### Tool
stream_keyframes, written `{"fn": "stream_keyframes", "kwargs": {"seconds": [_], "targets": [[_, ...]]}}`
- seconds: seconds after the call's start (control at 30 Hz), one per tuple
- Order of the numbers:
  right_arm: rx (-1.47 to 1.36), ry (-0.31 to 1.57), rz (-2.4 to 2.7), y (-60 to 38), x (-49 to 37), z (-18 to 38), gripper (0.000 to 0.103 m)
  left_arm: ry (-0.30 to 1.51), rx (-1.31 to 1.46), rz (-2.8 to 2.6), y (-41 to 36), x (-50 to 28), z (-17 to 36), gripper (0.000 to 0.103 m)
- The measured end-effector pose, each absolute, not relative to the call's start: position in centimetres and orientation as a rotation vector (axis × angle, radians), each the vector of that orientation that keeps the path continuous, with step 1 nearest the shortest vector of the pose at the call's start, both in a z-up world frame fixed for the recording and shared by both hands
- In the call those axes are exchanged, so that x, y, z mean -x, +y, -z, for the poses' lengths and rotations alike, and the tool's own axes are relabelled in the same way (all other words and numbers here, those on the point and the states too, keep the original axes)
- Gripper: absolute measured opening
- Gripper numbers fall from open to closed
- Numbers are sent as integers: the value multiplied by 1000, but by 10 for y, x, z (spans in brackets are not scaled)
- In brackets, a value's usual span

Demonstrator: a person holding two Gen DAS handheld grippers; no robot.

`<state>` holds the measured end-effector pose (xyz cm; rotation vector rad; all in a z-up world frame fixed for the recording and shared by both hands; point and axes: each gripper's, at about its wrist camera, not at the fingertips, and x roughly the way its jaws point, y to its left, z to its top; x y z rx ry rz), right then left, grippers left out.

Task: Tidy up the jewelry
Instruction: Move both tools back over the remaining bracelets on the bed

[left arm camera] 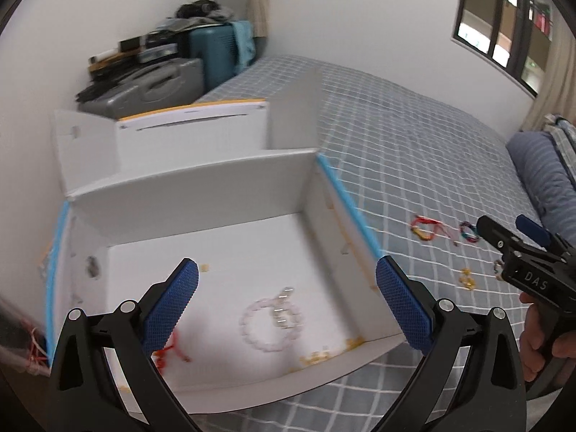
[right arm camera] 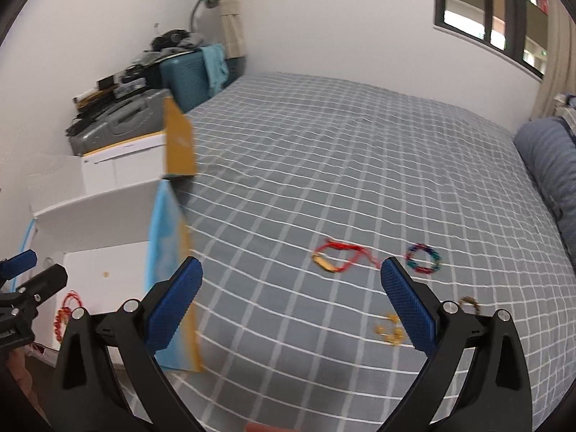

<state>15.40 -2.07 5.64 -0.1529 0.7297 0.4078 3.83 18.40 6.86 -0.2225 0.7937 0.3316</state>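
An open white box (left arm camera: 230,183) stands on the bed; it also shows in the right wrist view (right arm camera: 97,201). Inside lie a pale pink bead bracelet (left arm camera: 270,318), a red cord piece (left arm camera: 171,354) and small yellow bits (left arm camera: 316,356). My left gripper (left arm camera: 286,297) hovers open and empty above the box. On the bedspread lie a red cord bracelet (right arm camera: 336,257), a multicoloured bead bracelet (right arm camera: 423,258), yellow earrings (right arm camera: 390,333) and a brown bracelet (right arm camera: 469,302). My right gripper (right arm camera: 291,288) is open and empty above the bed, near these.
The bed has a grey checked cover (right arm camera: 342,165) with a striped blue pillow (right arm camera: 550,165) at the right. Suitcases with clutter (right arm camera: 144,108) stand against the far wall behind the box. A window (right arm camera: 493,10) is at the upper right.
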Motion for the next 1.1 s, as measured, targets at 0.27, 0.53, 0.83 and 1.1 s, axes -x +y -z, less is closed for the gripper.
{"fn": "stream_keyframes", "kwargs": {"seconds": [0.27, 0.53, 0.83, 1.1], "targets": [[127, 744, -283, -88, -176, -47, 95, 810, 163, -226, 126, -93, -61, 97], [98, 770, -138, -162, -199, -35, 95, 824, 127, -76, 62, -131, -45, 97], [51, 839, -19, -241, -223, 11, 95, 830, 71, 75, -13, -158, -7, 97], [-27, 870, 29, -283, -230, 53, 95, 873, 63, 99, -57, -190, 49, 97]]}}
